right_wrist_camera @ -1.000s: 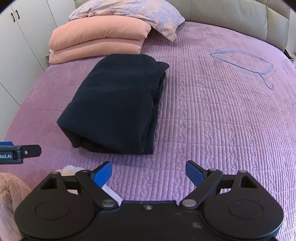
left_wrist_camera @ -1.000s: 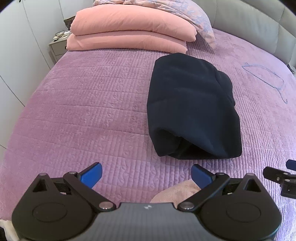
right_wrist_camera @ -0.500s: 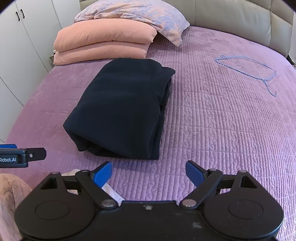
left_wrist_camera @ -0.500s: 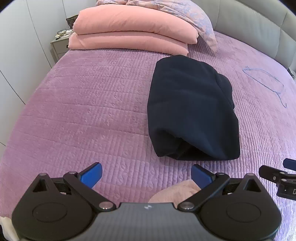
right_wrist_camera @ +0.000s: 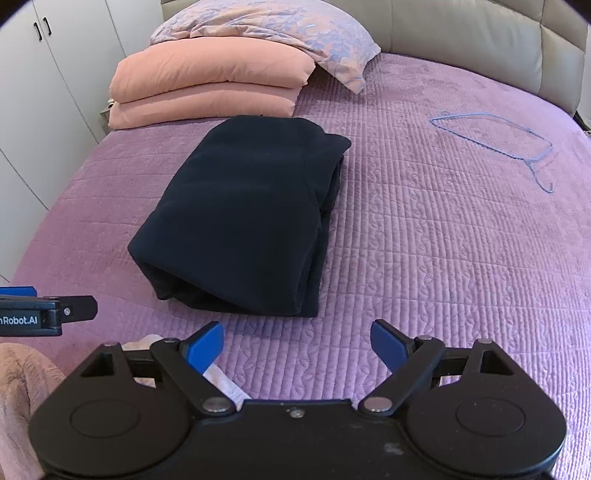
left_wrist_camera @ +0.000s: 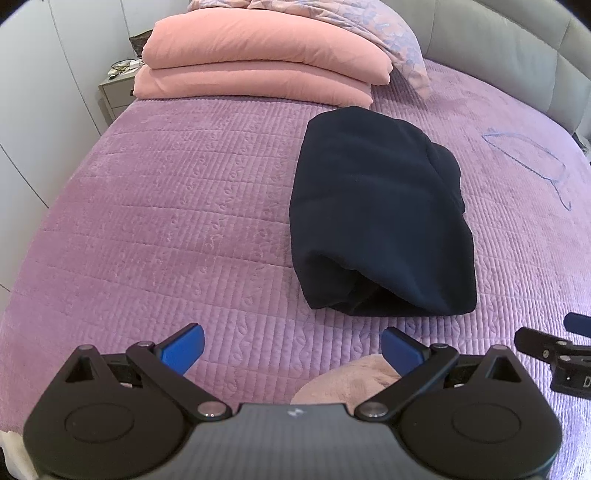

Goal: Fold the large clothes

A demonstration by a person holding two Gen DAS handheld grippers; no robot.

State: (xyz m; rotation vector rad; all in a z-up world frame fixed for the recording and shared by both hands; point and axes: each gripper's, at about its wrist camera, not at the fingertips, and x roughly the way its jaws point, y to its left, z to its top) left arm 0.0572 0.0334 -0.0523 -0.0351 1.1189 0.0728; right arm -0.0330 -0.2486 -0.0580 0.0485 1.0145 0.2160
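While both grippers hover low over the near edge of the bed, one folded navy garment lies on the purple cover just ahead of them, touched by neither. Left gripper has its two blue fingers spread apart, holding nothing; so does the right gripper. Behind the garment sit two stacked pink quilts and one floral pillow. One blue hanger lies well apart, to the right.

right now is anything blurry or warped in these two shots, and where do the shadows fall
Left wrist view: fisheye bends the wardrobe and bed edge, corners go dark, the navy garment is sharp, with a soft shadow at its near fold. Right wrist view: same bowing and dark corners, the hanger is crisp, and even light leaves no glare.
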